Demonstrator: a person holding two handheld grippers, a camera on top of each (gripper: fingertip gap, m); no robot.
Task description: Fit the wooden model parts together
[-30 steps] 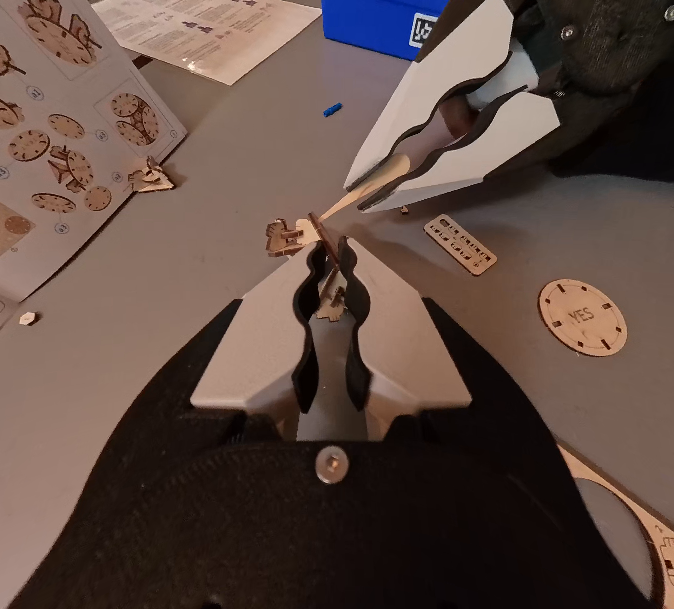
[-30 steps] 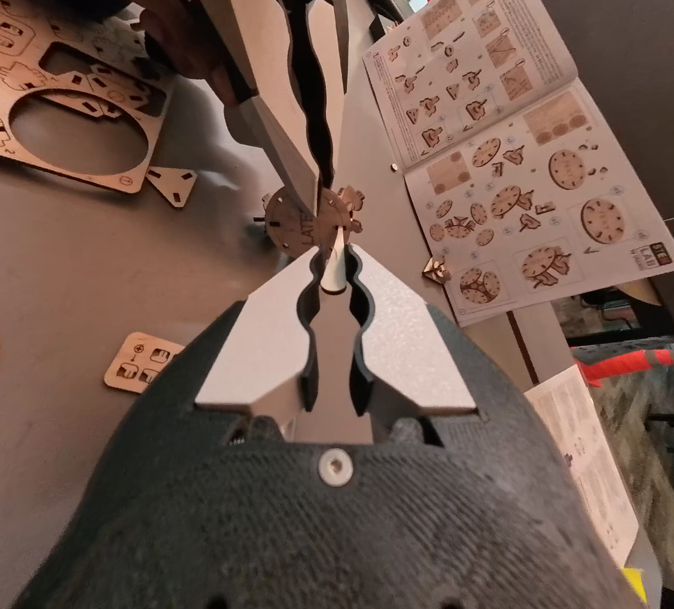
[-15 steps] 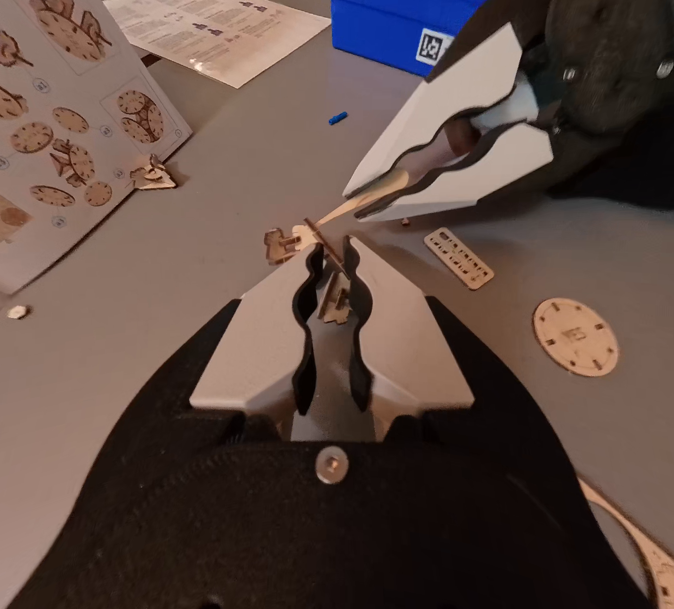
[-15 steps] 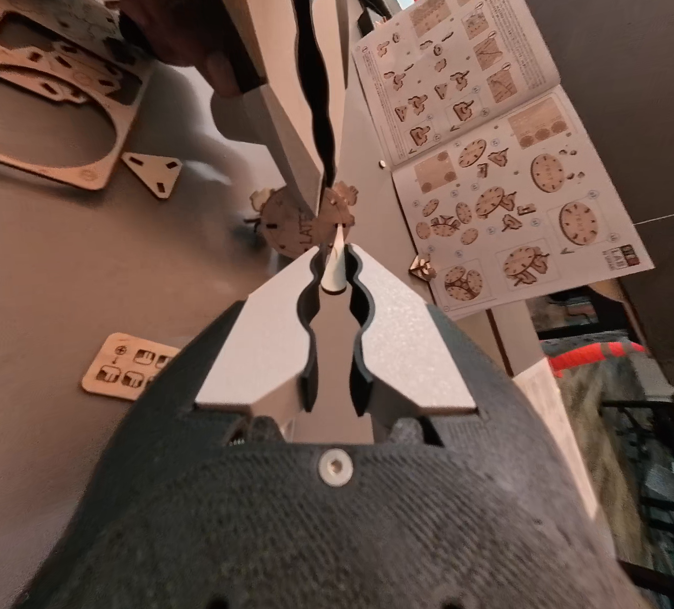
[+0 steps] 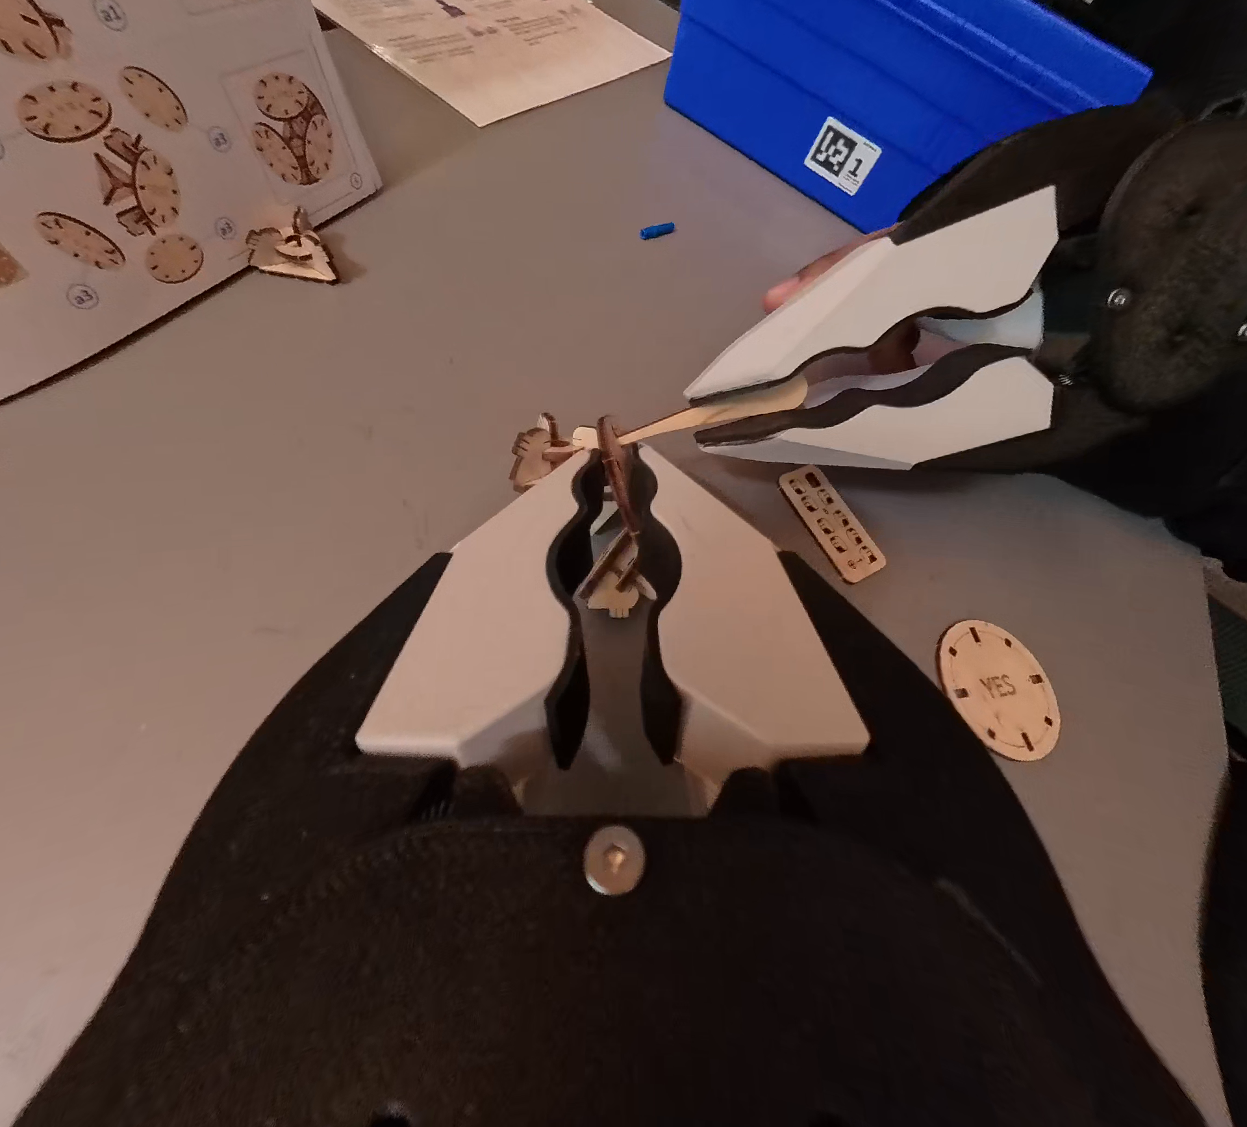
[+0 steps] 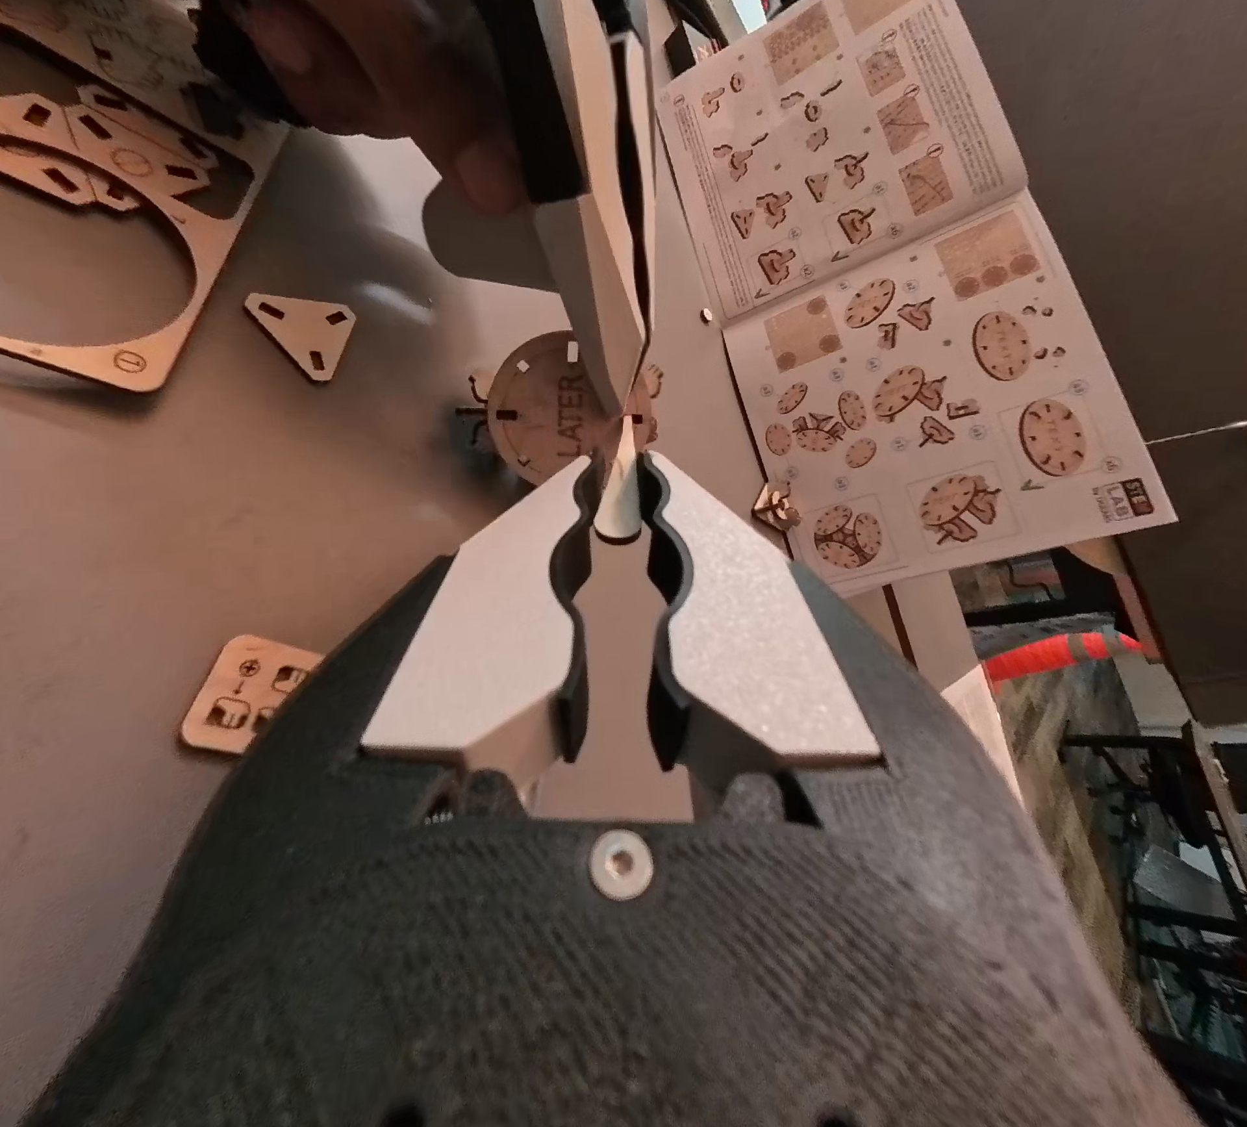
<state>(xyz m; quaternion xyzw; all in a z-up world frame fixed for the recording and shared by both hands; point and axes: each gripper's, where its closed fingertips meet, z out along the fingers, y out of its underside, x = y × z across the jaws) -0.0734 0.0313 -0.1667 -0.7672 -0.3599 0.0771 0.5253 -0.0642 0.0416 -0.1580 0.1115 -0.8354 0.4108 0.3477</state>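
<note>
The left gripper (image 5: pixel 611 460) has its fingers closed on the rim of a round wooden disc (image 6: pixel 546 406), holding it edge-up just above the grey table (image 5: pixel 236 487); the disc already carries small wooden cut-out pieces (image 5: pixel 536 453) slotted into its far face. The right gripper (image 6: pixel 617 467) comes in from the side, its pads pinched on a pale tapered wooden stick (image 5: pixel 715 416) whose thin tip touches the disc near its edge, right beside the left fingertips.

From what lies about, this looks like a wooden model part-way built. The held disc with its attached bits is one sub-assembly. Another small built piece on a triangular base (image 5: pixel 293 251) stands by the open instruction booklet (image 5: pixel 169 102). Still loose on the table are a second engraved disc (image 5: pixel 999 690), a flat triangular plate with three slots (image 6: pixel 300 335), a small rectangular card of tiny cut parts (image 5: pixel 830 524), and a large laser-cut sheet (image 6: pixel 88 258) with round and angular holes where parts have been pushed out. So I'd say a good share is unjoined: the booklet's drawings show several discs grouped together, and only one is in hand.

A blue bin (image 5: pixel 877 48), a loose printed sheet (image 5: pixel 472 15) and a small blue peg (image 5: pixel 656 231) sit farther back.
</note>
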